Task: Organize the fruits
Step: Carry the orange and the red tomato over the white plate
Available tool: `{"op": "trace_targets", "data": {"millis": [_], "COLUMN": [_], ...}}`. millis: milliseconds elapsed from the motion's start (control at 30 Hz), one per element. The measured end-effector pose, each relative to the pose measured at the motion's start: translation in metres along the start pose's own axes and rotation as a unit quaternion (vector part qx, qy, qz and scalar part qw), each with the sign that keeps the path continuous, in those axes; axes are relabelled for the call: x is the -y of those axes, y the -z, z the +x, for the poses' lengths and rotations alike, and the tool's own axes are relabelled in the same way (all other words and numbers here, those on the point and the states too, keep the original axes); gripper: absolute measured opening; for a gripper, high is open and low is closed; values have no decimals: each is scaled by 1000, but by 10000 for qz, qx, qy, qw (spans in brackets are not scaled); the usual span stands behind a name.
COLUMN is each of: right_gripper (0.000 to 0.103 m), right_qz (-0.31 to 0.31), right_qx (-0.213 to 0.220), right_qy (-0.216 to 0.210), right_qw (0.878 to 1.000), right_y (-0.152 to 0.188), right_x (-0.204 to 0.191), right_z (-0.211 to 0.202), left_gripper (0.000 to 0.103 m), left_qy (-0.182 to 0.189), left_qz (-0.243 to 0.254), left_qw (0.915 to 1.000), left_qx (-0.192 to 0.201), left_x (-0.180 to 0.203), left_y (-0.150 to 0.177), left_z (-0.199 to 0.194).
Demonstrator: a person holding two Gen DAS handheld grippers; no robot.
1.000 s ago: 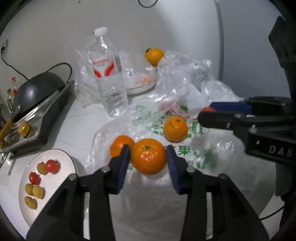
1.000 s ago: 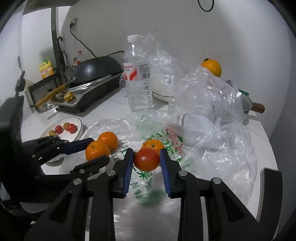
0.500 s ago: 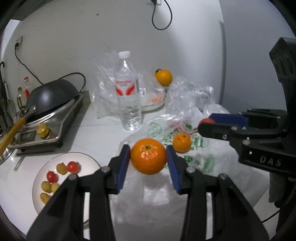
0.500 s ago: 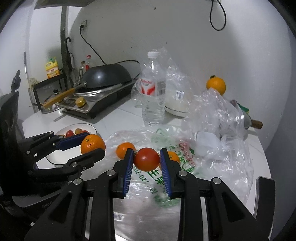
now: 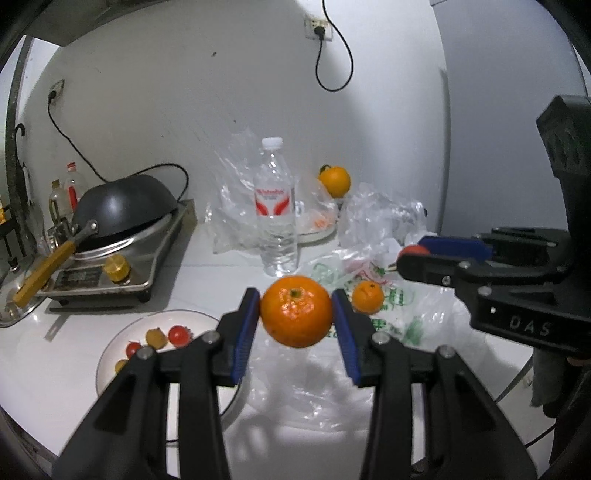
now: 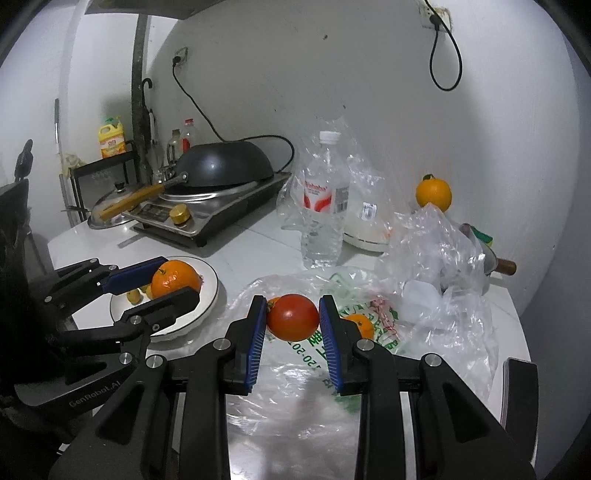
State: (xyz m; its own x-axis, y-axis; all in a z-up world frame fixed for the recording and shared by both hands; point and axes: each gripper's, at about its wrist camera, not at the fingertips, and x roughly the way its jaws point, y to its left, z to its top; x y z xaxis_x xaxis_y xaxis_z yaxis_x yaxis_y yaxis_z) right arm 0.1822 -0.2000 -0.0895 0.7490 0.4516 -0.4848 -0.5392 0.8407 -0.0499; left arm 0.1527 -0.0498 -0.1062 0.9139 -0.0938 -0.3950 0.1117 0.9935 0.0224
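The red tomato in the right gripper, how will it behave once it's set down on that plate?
The round red tomato, clamped in the right gripper, looks smooth and glossy, so it may slip if the grip loosens. Being round, it would probably roll on the white plate, which looks shallow. Its thin skin likely bruises under hard squeezing.

White wall (image 5: 184, 92) with a socket (image 5: 318, 26) — cord hung from it; white countertop (image 5: 207, 273) lit from above.

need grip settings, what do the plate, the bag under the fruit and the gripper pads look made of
Plate: looks like glazed white ceramic, with a glossy rim.
Bag: thin clear plastic film, crinkled and shiny, with green print.
Pads: blue, finely ribbed, probably rubber or soft plastic.
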Motion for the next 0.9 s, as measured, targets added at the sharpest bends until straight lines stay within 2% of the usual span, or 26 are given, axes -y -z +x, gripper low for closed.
{"op": "trace_targets", "data": {"millis": [400, 900], "right_gripper": [31, 31], "right_qz": [-156, -353], "right_qx": [144, 135], "right_qy": [-15, -265], "right_qw": [9998, 9989], "right_y": [-11, -27], "right_x": [-26, -63], "right_z": [-10, 16], "left_gripper": [41, 41], "left_qy": [-129, -413], "left_qz": [-101, -309], "left_qw": [9997, 9984], "left_qx": [184, 241], "left_x": [-21, -62], "left_y": [3, 16], "left_z": [-26, -41]}}
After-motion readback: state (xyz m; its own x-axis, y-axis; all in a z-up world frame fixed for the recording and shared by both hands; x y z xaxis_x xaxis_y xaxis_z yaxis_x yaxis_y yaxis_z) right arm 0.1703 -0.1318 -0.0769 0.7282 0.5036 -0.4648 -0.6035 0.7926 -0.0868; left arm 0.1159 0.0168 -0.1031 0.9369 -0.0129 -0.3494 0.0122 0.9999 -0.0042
